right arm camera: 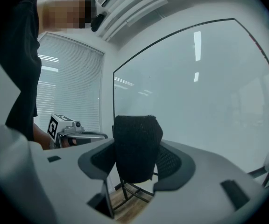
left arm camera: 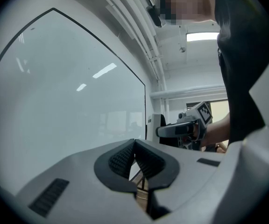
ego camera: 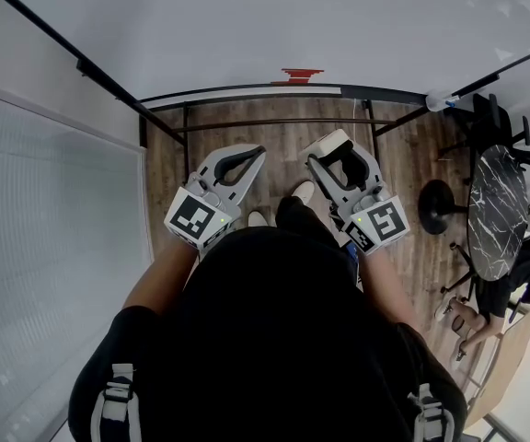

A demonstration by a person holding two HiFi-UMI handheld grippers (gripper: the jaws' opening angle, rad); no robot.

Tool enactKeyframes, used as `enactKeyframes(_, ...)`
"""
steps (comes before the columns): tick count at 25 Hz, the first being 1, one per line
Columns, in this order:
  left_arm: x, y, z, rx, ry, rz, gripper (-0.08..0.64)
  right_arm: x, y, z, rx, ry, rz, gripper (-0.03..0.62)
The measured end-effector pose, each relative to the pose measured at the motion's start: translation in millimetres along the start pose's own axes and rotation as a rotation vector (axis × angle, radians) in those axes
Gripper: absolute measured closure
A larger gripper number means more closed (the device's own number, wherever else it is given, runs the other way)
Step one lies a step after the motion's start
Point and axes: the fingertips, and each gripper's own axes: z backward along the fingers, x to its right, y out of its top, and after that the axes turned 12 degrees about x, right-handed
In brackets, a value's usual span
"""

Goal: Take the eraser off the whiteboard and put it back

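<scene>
Right hand-held gripper pinching the eraser, clear of the whiteboard.
Its pads press on both sides of the dark felt eraser, held upright in front of the board and not touching it. Beside it, the left hand-held gripper has its jaws pressed together with nothing between them.

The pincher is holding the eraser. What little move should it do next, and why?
Probably ease the right gripper forward toward the whiteboard. Its jaws are clamped on the eraser, which is held in the air, apart from the board, so bringing it up to the board's surface looks like the step left to do.
</scene>
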Motion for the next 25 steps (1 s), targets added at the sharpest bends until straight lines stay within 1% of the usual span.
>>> enactKeyframes(4, 6, 3, -4, 0.004, -0.012, -0.008, 0.556, 3, 4, 6, 0.011, -0.011, -0.014, 0.359)
enactKeyframes(8, 10, 6, -12, 0.012, -0.024, -0.010, 0.556, 7, 7, 12, 0.014, -0.021, -0.007, 0.359)
enactKeyframes(14, 20, 3, -26, 0.009, -0.056, 0.010, 0.557, 19, 10, 25, 0.015, -0.060, 0.000, 0.359)
enactKeyframes(18, 24, -3, -42, 0.003, -0.077, 0.015, 0.557, 39, 9, 35, 0.022, -0.103, -0.012, 0.359)
enactKeyframes(23, 30, -9, -69, -0.010, -0.093, 0.017, 0.557, 76, 5, 43, 0.018, -0.151, -0.029, 0.357)
enactKeyframes(25, 30, -15, -84, -0.016, -0.096, 0.032, 0.555, 93, 5, 45, 0.015, -0.161, -0.029, 0.357)
